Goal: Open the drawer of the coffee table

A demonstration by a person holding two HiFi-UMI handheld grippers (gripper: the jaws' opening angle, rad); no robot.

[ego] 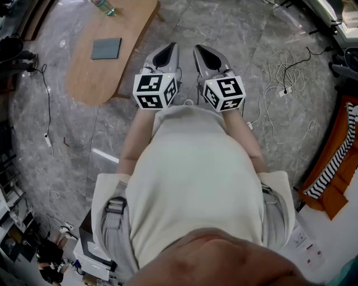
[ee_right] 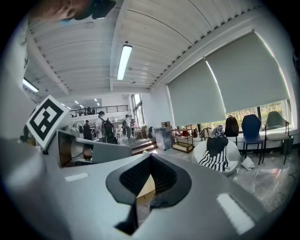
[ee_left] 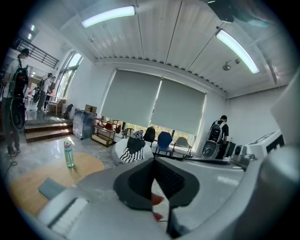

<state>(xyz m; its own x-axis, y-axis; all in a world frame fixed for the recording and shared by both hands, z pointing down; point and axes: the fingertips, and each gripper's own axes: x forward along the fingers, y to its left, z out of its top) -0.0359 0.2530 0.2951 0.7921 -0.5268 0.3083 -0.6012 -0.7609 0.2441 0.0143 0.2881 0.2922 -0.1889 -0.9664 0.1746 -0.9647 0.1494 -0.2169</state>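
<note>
The jaws of the left gripper (ego: 166,51) and right gripper (ego: 206,53) are pressed together on nothing, side by side. The wooden coffee table (ego: 131,33) stands well apart, ahead to the left, with a grey pad (ego: 106,48) mid-tabletop and a bottle (ego: 103,6) at its far edge. Its drawer cannot be made out.

Left gripper (ego: 165,54): we hold it out front, jaws together, empty.
Right gripper (ego: 207,56): we hold it just beside, jaws together, empty.

The coffee table (ego: 130,31) (its bottle (ego: 104,6) too) runs off the top edge.
</note>
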